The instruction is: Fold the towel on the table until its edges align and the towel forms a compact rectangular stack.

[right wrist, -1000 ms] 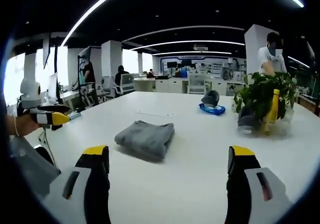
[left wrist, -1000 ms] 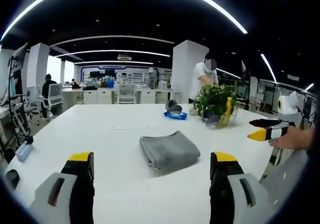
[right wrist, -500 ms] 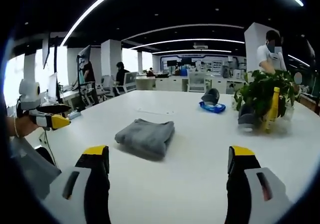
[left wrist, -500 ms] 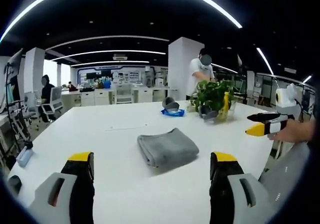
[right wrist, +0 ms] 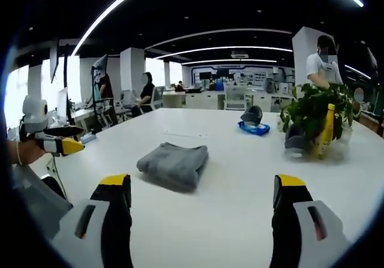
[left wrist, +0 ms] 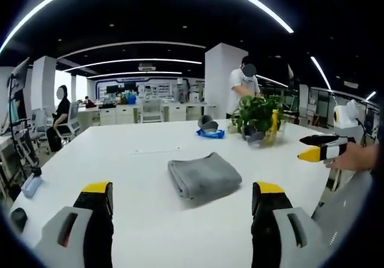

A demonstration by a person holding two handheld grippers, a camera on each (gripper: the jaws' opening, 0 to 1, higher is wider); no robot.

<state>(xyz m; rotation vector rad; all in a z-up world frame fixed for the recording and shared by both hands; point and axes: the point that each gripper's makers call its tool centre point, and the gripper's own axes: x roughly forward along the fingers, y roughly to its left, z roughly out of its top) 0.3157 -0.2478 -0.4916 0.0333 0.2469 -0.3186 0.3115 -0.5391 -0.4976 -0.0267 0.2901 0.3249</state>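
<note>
Lying folded on the white table, the grey towel sits beyond both wide-apart grippers, left gripper and right gripper, neither holding anything.

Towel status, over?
Both hand-held grippers open, empty, held back: left, right. Towel folded in a compact stack on the table. Plant and blue item behind, apart.

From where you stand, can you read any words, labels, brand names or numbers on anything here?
No text can be read.
Towel: plain grey, no label showing.
Yellow bottle in the plant: any label too small to read.
Blue item on the table: no legible print.
Far wall displays: too blurred to read.
</note>
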